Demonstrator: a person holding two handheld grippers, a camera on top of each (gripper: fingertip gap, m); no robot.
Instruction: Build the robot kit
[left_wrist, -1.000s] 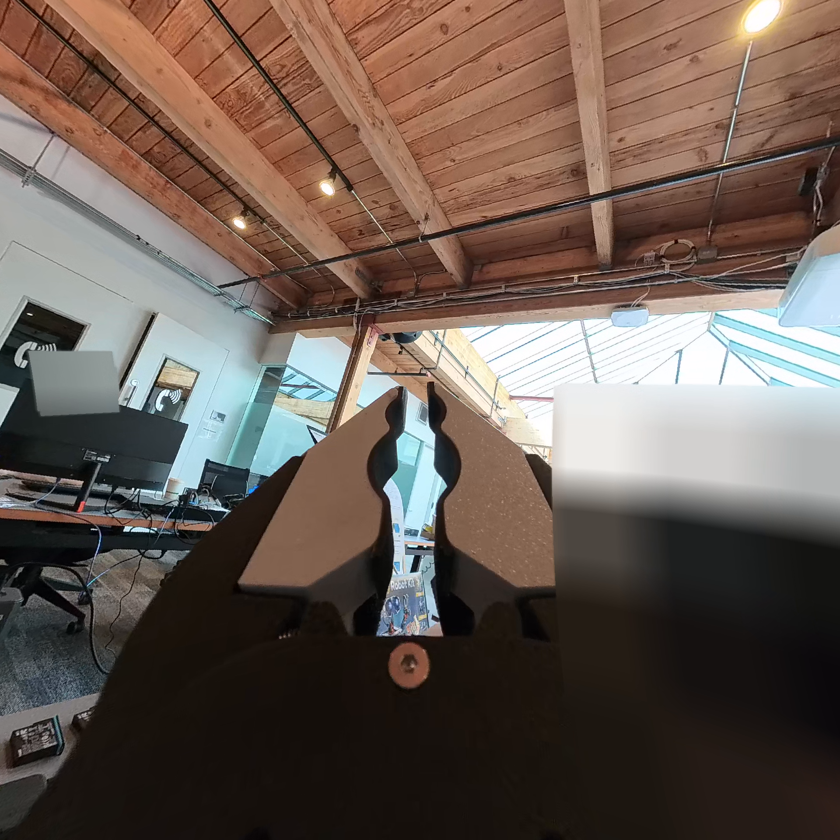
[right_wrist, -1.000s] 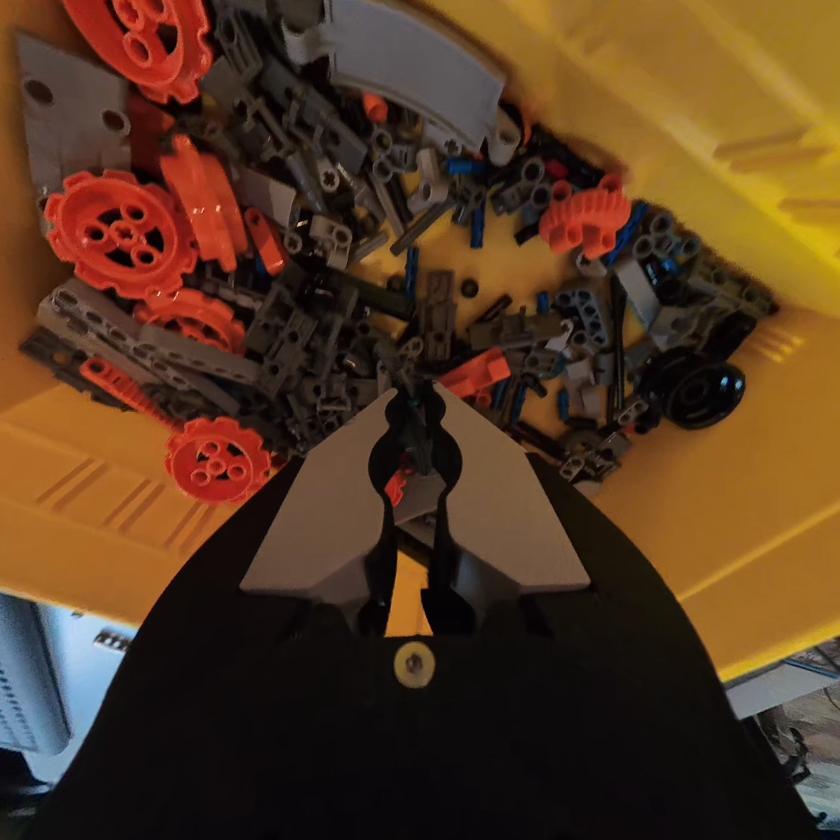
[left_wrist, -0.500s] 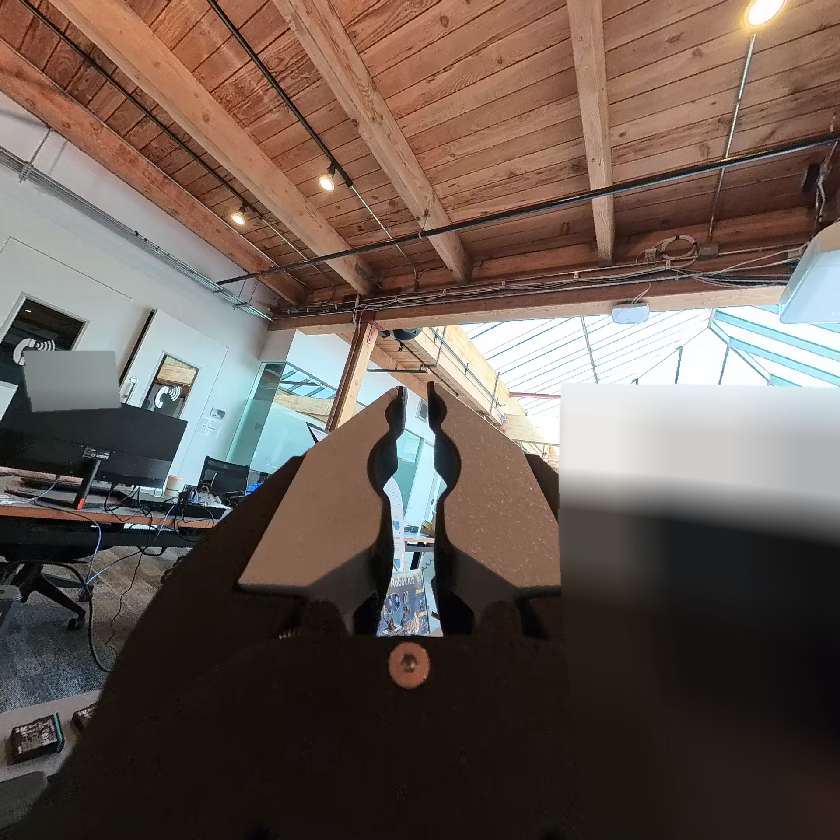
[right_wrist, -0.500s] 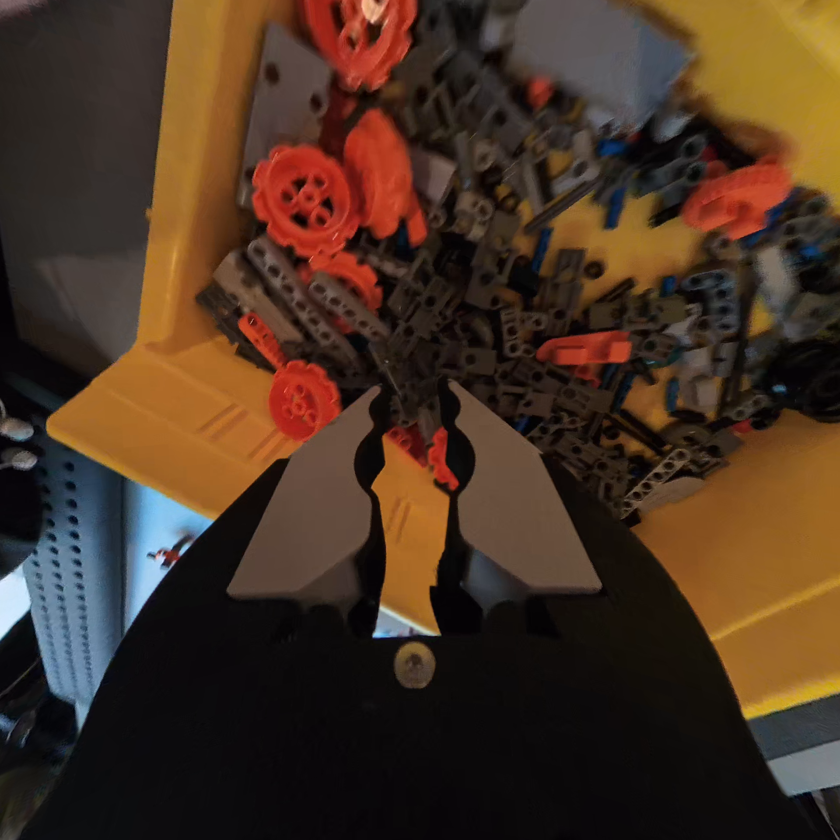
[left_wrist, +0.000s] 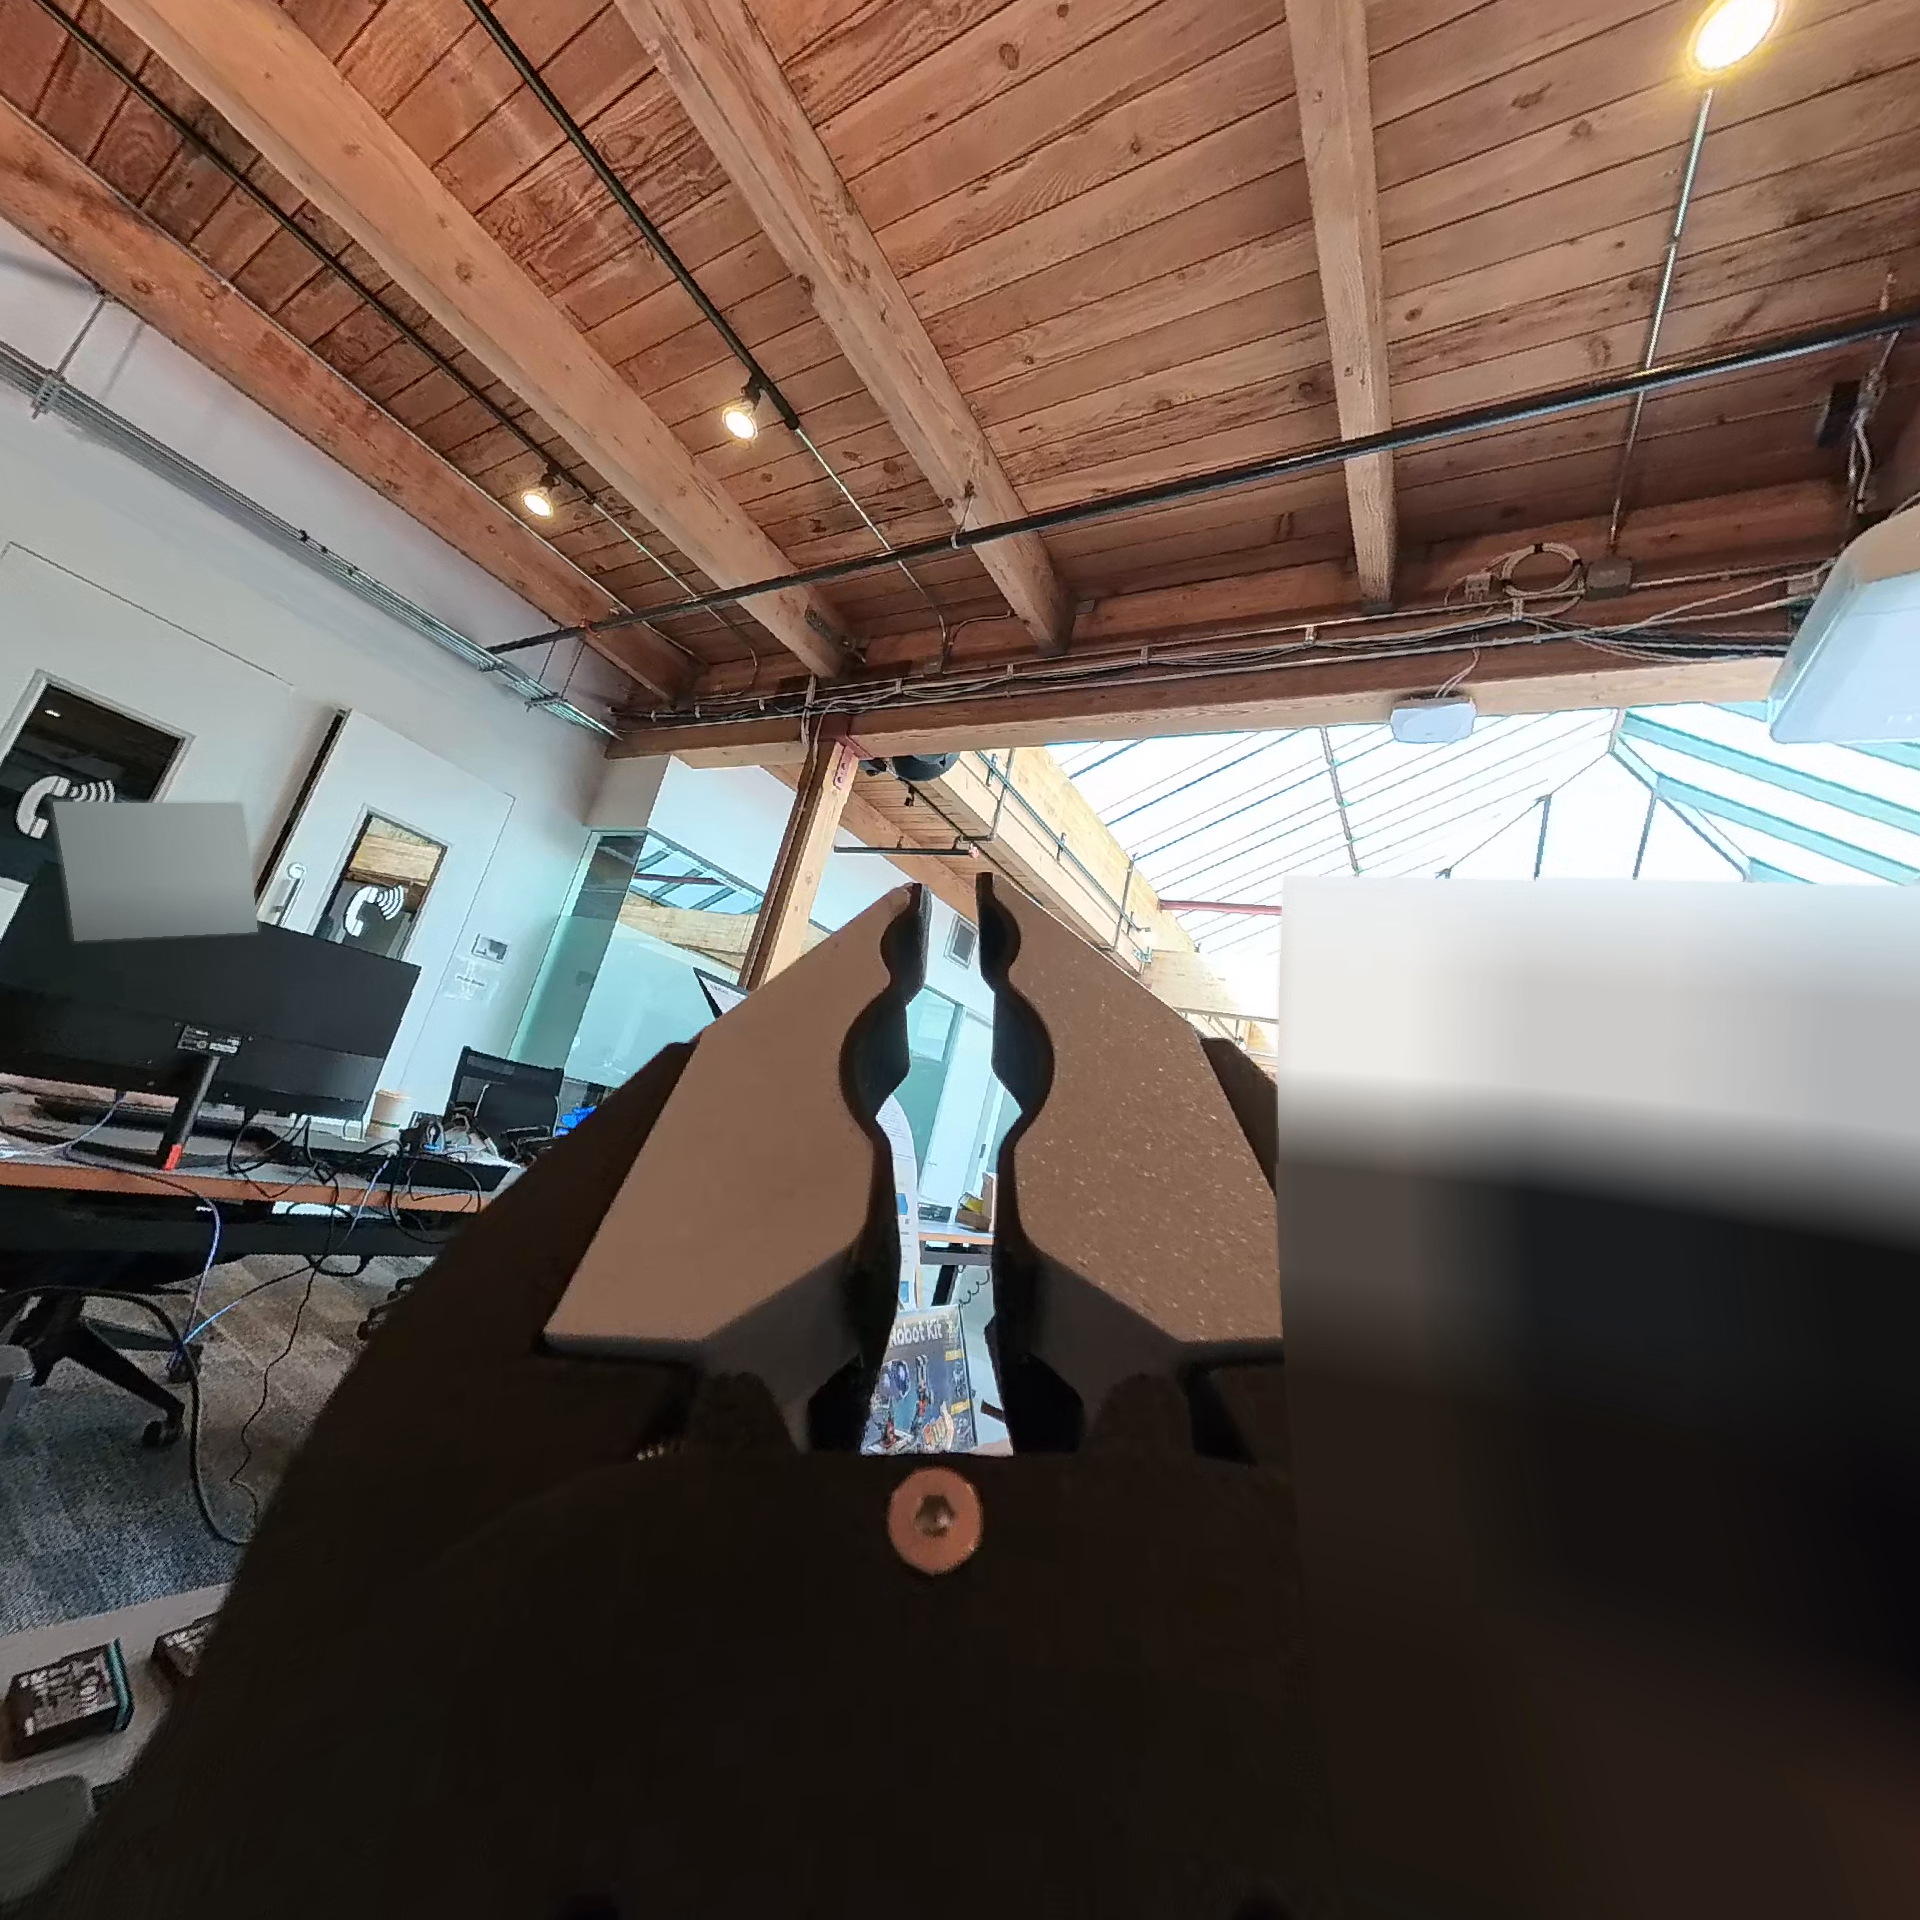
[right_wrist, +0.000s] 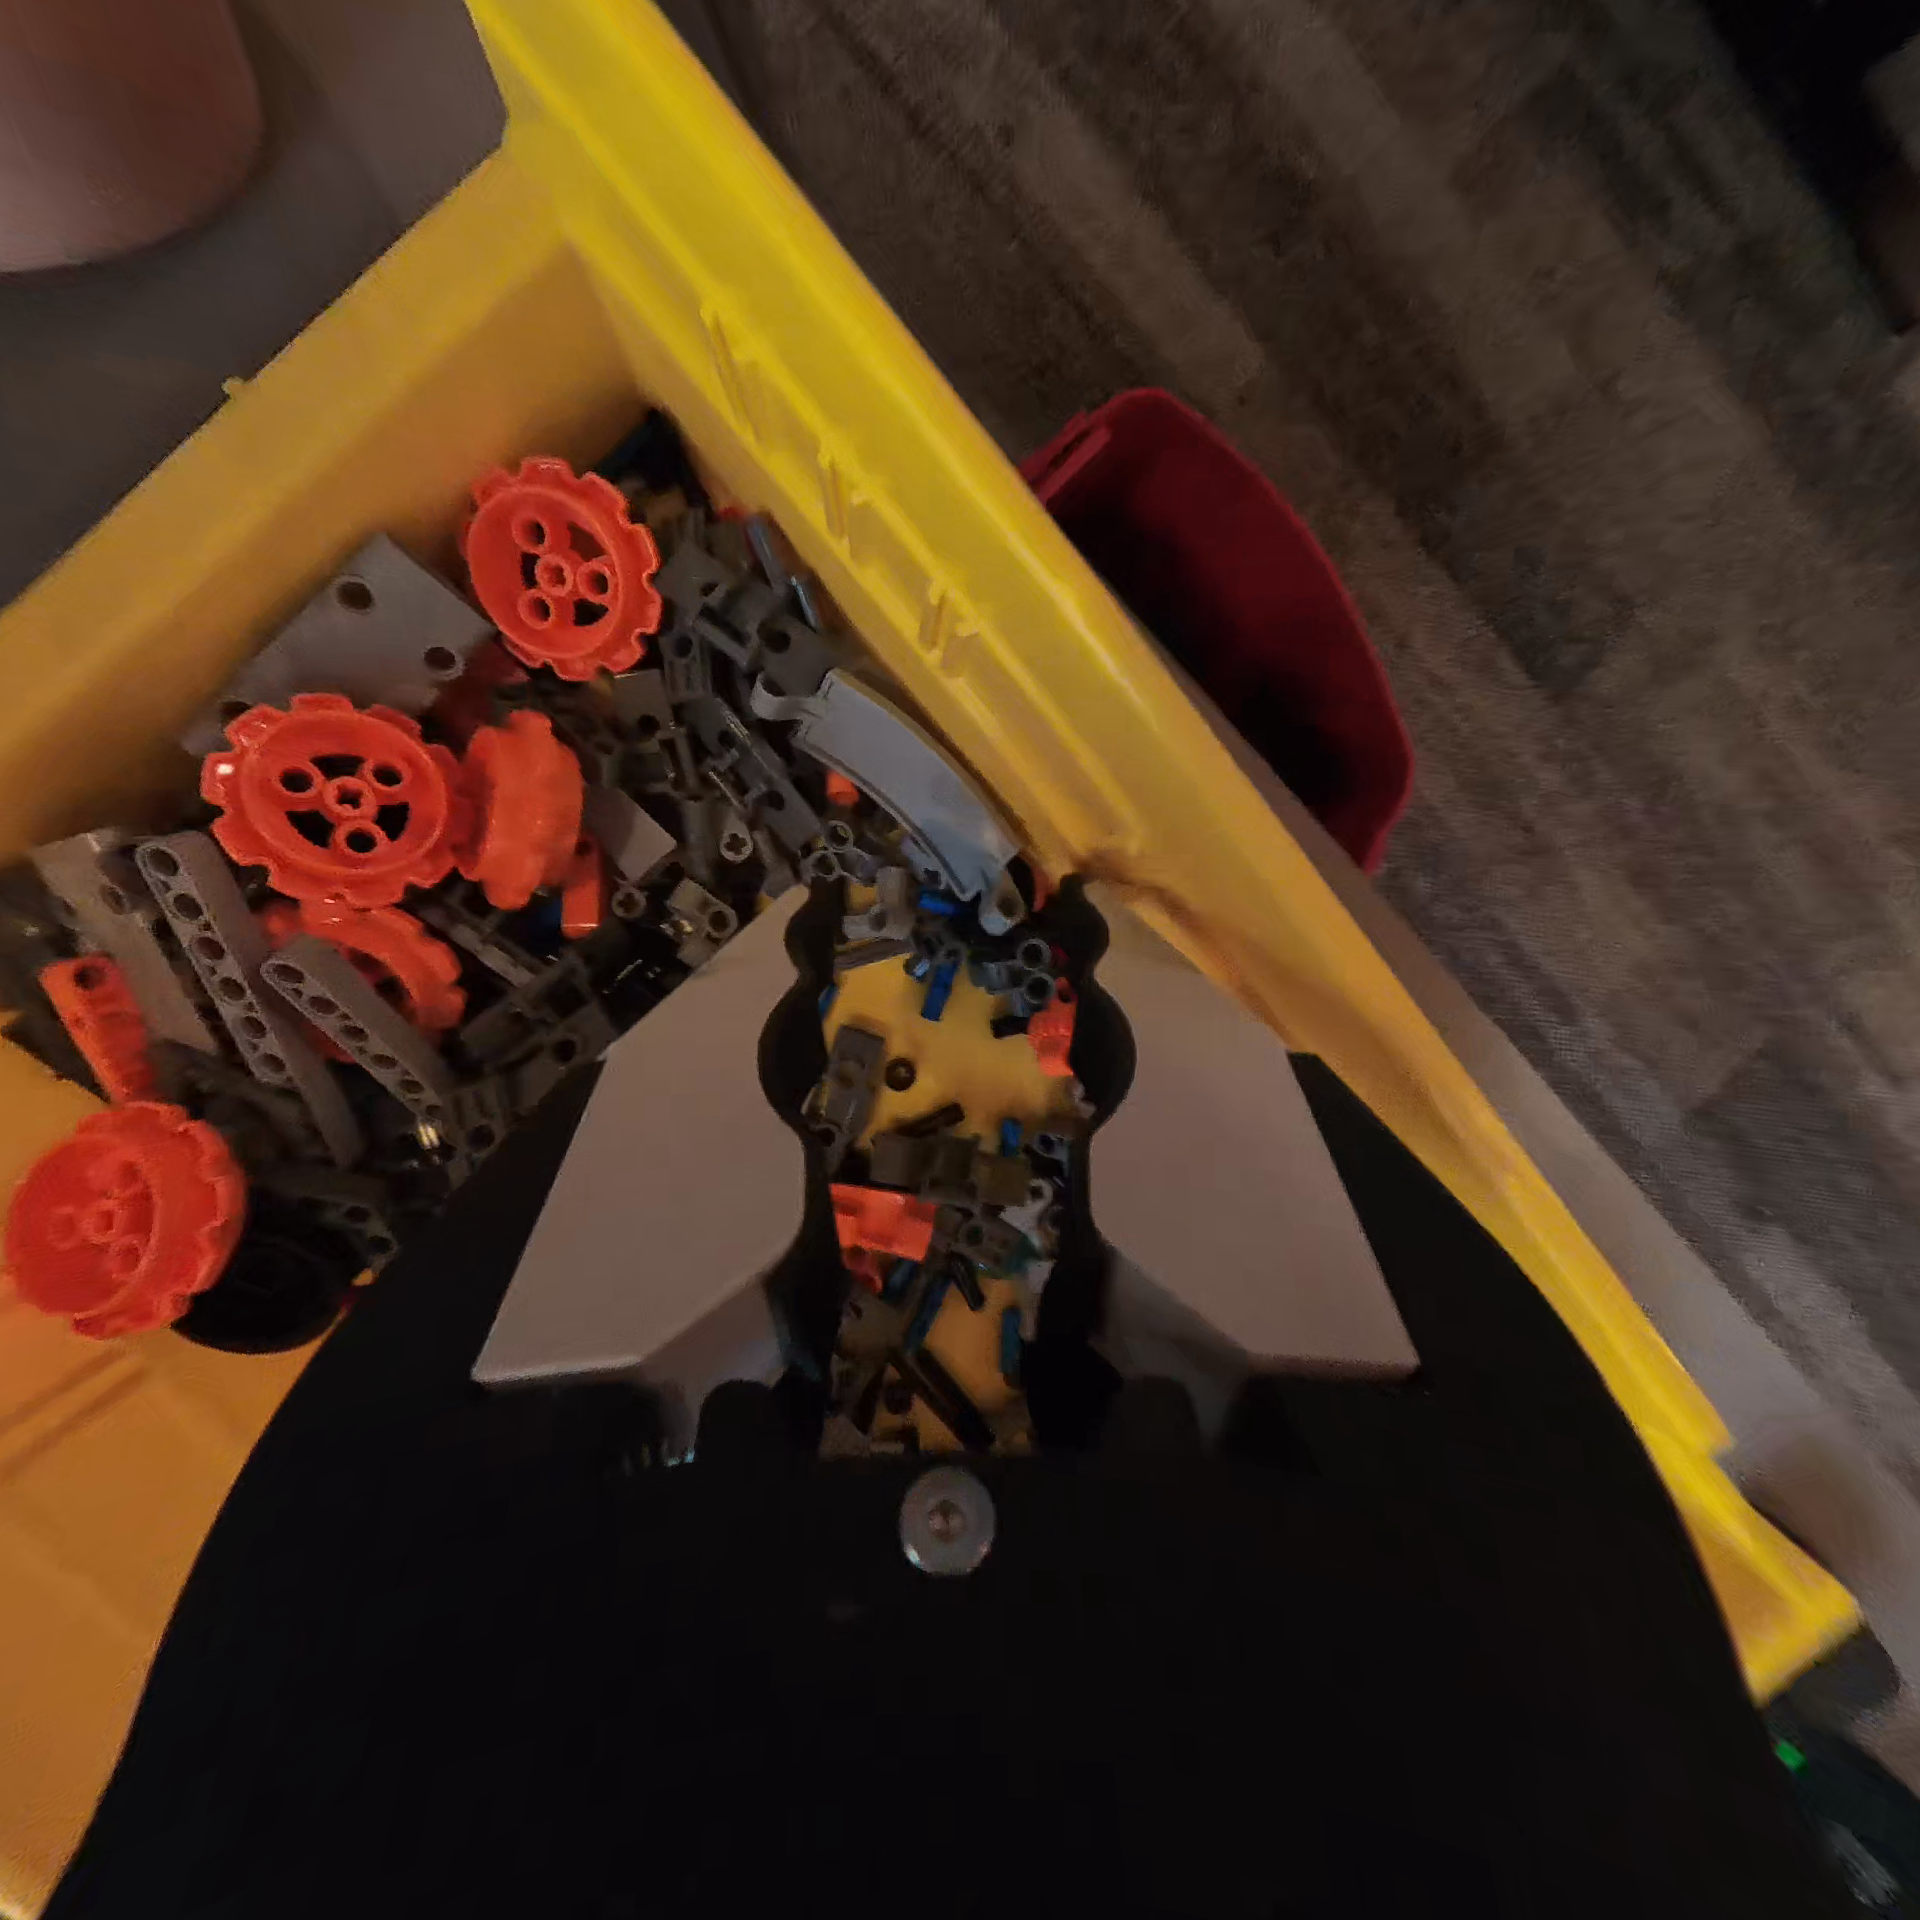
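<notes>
Left gripper (left_wrist: 949, 902): we see it unchanged, aimed at the wooden ceiling (left_wrist: 1039, 260), jaws slightly parted, empty.
Right gripper (right_wrist: 935, 894): we note its jaws spread wider than before, empty.
Yellow bin (right_wrist: 862, 499): swung across view; parts pile (right_wrist: 665, 790) inside, below the fingertips.
Red container (right_wrist: 1247, 623): newly visible beside the bin.

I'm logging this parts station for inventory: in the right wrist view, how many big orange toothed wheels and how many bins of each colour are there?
Orange toothed wheels: 5 (one edge-on, one partly buried)
Yellow bin: 1
Red bin: 1
Total: 7
</notes>
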